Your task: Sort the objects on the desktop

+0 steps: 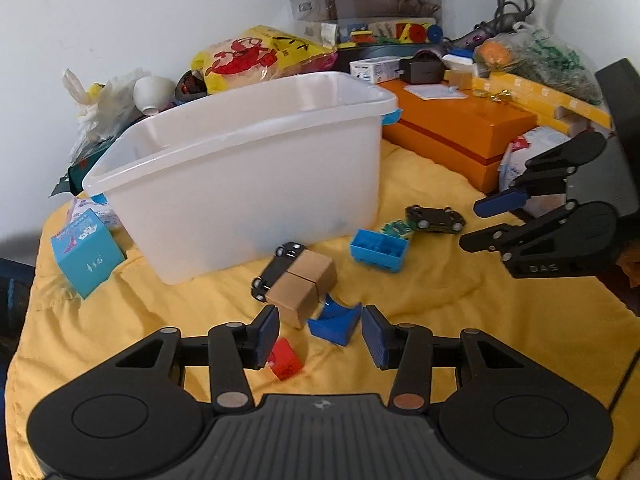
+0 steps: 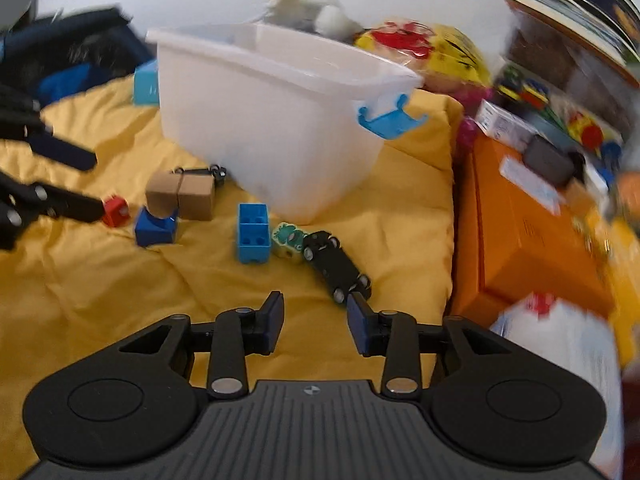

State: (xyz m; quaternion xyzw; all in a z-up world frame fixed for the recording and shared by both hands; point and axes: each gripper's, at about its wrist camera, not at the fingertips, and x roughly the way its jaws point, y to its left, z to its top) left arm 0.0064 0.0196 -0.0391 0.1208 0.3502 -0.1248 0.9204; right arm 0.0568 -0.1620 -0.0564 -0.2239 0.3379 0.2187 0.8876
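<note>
1. Apparently little is sorted so far: what shows of the inside of the translucent white plastic bin (image 1: 248, 168) looks bare, though its floor is hidden from both views.
2. Still loose on the yellow cloth (image 1: 440, 320) of the counter, from 6 to 3 o'clock of the bin in the left wrist view: a small red cube (image 1: 285, 358), a dark blue curved plastic block (image 1: 334, 322), two tan cardboard cubes (image 1: 306, 282) with a black toy car (image 1: 276, 268) leaning on them, a light blue studded brick (image 1: 378, 249), a green patterned cube (image 1: 396, 228) and a second black toy car (image 1: 435, 218).
3. Left tool (image 1: 320, 334): jaws apart, gripping nothing, poised over the dark blue block and red cube.
4. Right tool (image 2: 316, 324): jaws apart, empty, just short of the second car.
5. Judging by this, nearly every piece remains to be binned.
</note>
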